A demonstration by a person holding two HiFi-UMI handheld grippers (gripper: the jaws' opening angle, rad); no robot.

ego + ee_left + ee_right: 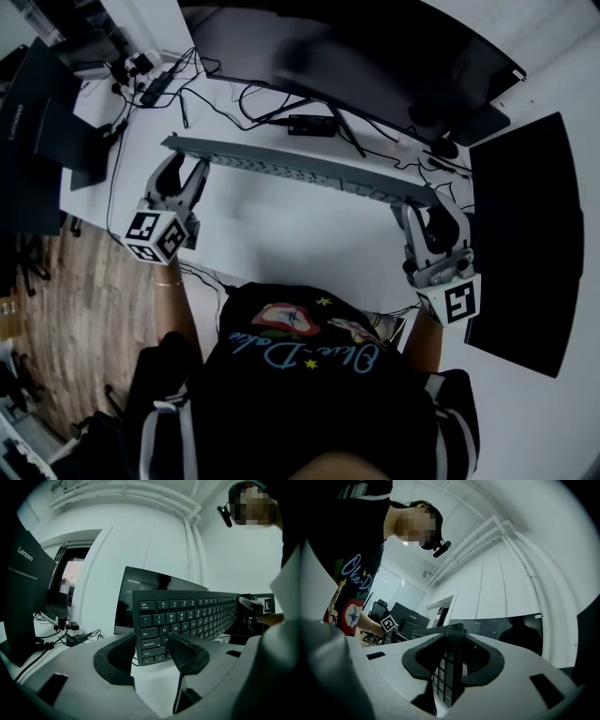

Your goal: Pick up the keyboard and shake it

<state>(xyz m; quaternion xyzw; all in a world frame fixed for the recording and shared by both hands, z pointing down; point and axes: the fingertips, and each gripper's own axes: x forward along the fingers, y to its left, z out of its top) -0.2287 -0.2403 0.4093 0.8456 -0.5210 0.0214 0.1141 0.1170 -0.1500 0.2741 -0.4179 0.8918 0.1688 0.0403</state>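
Observation:
The dark grey keyboard point(300, 171) is lifted off the white desk point(281, 239) and turned on edge, slanting from upper left to lower right in the head view. My left gripper point(181, 169) grips its left end; in the left gripper view the keys point(197, 616) face the camera and the jaws of the left gripper point(152, 656) close on the corner by the shift key. My right gripper point(424, 214) clamps the right end. In the right gripper view the keyboard point(445, 677) stands edge-on, pinched in the right gripper point(452, 660).
A wide curved monitor point(375, 66) stands behind the keyboard, with cables and a small black box point(311, 125) at its foot. A black mat point(520, 234) lies at the right. A Lenovo screen point(23, 583) stands at the left, beyond the desk's left edge and wooden floor point(84, 309).

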